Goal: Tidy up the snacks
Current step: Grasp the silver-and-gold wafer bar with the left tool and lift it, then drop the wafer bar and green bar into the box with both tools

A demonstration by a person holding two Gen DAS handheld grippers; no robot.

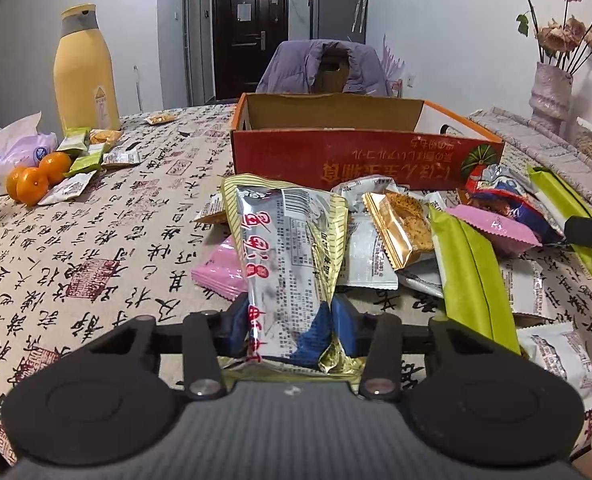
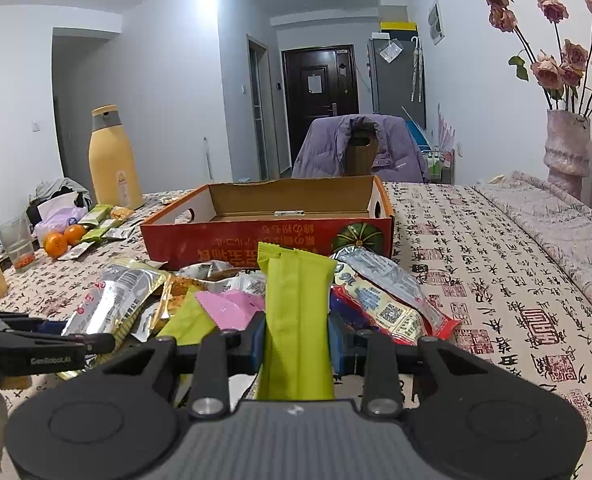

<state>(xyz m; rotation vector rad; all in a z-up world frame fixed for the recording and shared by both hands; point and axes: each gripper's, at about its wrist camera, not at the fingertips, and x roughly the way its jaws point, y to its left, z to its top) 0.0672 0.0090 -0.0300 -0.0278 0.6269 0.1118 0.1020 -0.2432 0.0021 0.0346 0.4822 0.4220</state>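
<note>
My left gripper is shut on a silver-and-gold snack packet with red characters, held above the table. My right gripper is shut on a lime-green snack bar packet, held upright. A pile of mixed snack packets lies on the tablecloth in front of both grippers; it also shows in the right wrist view. Behind it stands an open red-and-orange cardboard box, seen in the right wrist view with its inside bare. The left gripper shows at the left edge of the right wrist view.
A yellow bottle, oranges, tissues and several small packets sit at the far left. A vase of dried roses stands at the right on a folded cloth. A chair with a purple jacket is behind the table.
</note>
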